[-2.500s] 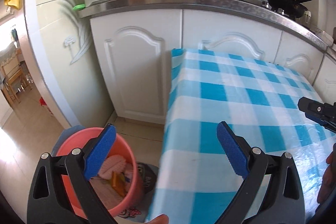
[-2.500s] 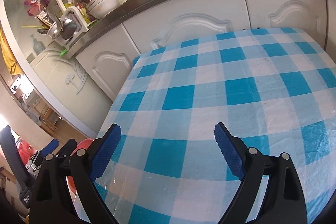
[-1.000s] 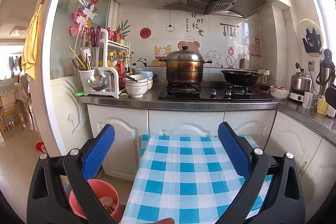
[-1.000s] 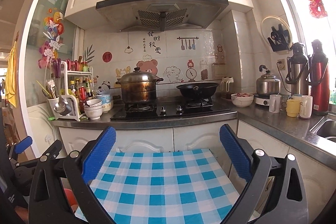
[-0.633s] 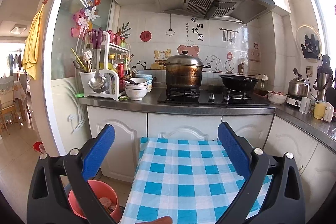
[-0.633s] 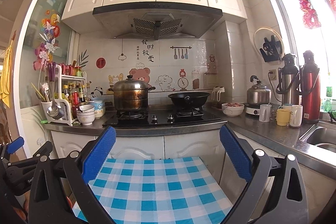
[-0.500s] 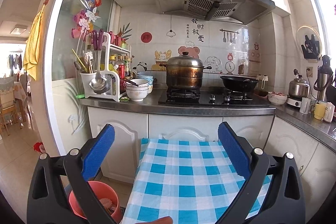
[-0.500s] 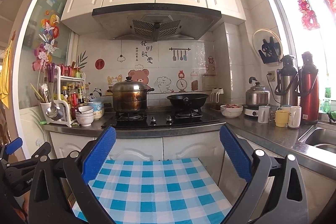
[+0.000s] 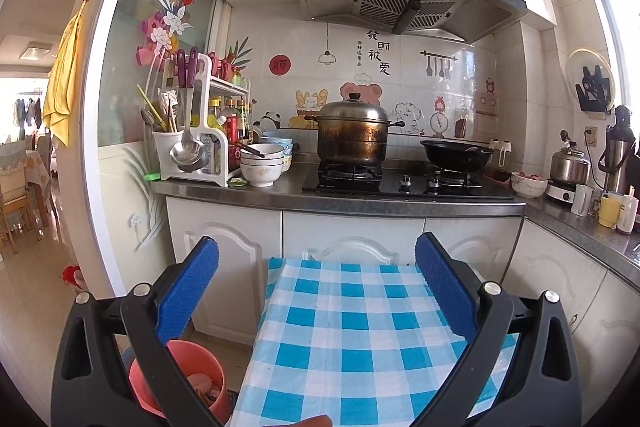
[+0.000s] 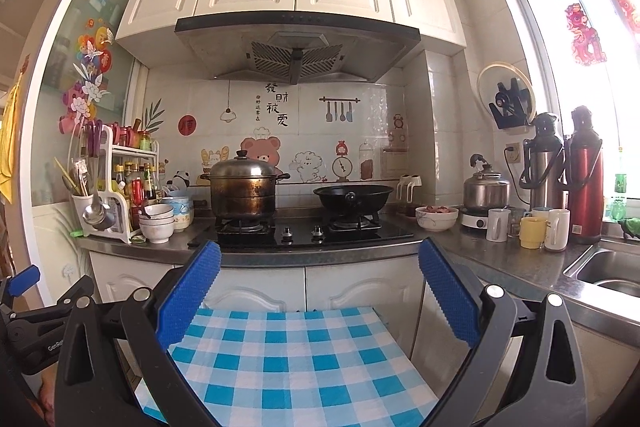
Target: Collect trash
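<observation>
Both grippers are held level and aimed across the checked tablecloth [image 9: 352, 323] toward the stove, and nothing is gripped by either. The left gripper [image 9: 316, 291] is seen with its blue fingers [image 9: 186, 293] spread wide apart and empty; the right gripper [image 10: 320, 291] is likewise wide open with nothing between its pads. In the left wrist view, a pink bin [image 9: 192, 371] is found on the floor at about 7 o'clock, just beside the table's left edge and partly hidden behind the left finger. Crumpled scraps [image 9: 202, 383] are visible inside it, so some trash can be judged as already deposited. No loose trash is seen on the visible part of the cloth in either view, though the near edge of the table is hidden by the gripper bodies. The task is therefore judged close to finished, or finished, unless something remains out of view.
</observation>
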Tool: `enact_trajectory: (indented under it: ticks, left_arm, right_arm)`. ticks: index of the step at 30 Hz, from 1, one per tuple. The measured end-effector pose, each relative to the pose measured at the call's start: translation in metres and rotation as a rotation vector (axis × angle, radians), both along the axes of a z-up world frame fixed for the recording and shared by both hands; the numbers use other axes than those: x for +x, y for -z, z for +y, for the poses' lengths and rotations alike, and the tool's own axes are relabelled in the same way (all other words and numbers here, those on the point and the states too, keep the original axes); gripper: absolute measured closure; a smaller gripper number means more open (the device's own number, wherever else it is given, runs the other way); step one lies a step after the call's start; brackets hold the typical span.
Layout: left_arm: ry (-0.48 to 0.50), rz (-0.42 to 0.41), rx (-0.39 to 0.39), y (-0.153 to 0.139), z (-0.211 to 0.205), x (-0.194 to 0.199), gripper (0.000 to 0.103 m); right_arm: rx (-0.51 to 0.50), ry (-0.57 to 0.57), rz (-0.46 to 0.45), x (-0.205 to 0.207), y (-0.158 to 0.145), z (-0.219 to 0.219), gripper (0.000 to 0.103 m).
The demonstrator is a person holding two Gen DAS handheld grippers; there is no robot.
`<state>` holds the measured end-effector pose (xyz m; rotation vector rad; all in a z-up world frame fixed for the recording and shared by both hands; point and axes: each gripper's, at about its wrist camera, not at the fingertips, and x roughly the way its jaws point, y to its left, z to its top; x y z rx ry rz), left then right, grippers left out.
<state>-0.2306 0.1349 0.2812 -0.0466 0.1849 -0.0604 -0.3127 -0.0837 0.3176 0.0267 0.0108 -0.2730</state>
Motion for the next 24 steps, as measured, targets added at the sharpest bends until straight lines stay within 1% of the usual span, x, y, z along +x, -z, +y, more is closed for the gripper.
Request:
enact_trajectory:
  ticks: [3,6,10,13,15,19,24]
  left_arm:
    - [0.008,0.004,0.001,0.001,-0.003,0.0,0.004]
    - [0.027,0.028,-0.006,0.007,-0.007,0.002,0.004]
    - [0.069,0.083,0.003,0.027,-0.021,0.007,0.004]
    - [0.101,0.129,0.026,0.046,-0.037,0.011,0.004]
    - [0.125,0.168,0.035,0.06,-0.046,0.015,0.004]
    - [0.163,0.233,0.052,0.083,-0.062,0.023,0.004]
    - [0.173,0.259,0.076,0.097,-0.073,0.028,0.004]
  right_arm:
    - [0.011,0.008,0.009,0.002,0.002,-0.006,0.005]
    - [0.04,-0.001,0.059,0.009,0.014,-0.017,0.005]
    - [0.065,0.06,0.175,0.025,0.051,-0.035,0.005]
    - [0.08,0.127,0.224,0.031,0.08,-0.05,0.005]
    - [0.087,0.147,0.249,0.033,0.095,-0.059,0.005]
    - [0.1,0.179,0.274,0.034,0.118,-0.069,0.005]
    - [0.116,0.184,0.279,0.035,0.125,-0.075,0.005]
